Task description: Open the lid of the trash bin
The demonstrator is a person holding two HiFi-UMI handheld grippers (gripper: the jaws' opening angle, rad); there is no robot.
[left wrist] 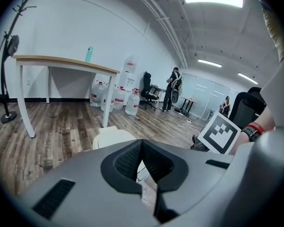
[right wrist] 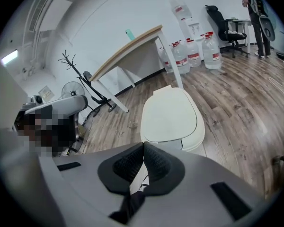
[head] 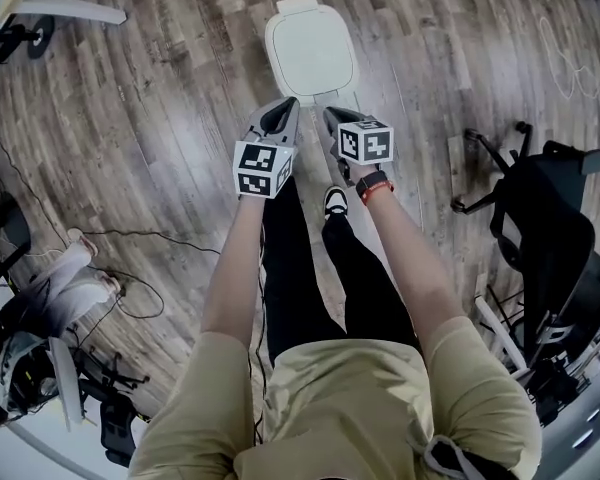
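A white trash bin [head: 310, 53] stands on the wood floor straight ahead, its lid down flat. It also shows in the left gripper view as the bin [left wrist: 111, 137] and in the right gripper view as the bin [right wrist: 170, 115]. My left gripper [head: 278, 118] hovers just short of the bin's near edge, jaws together with nothing between them. My right gripper [head: 338, 123] hangs beside it to the right, also shut and empty. In their own views the left gripper [left wrist: 142, 143] and right gripper [right wrist: 143, 145] both point at the bin. A black-and-white shoe [head: 335, 200] is planted below the grippers.
A black office chair [head: 545, 238] stands to the right. Cables [head: 120, 268] trail on the floor to the left. A white-legged table [left wrist: 61, 63] and water bottles [left wrist: 125, 96] stand beyond the bin, with a coat rack [right wrist: 78, 74] by the wall. People stand far off [left wrist: 173, 86].
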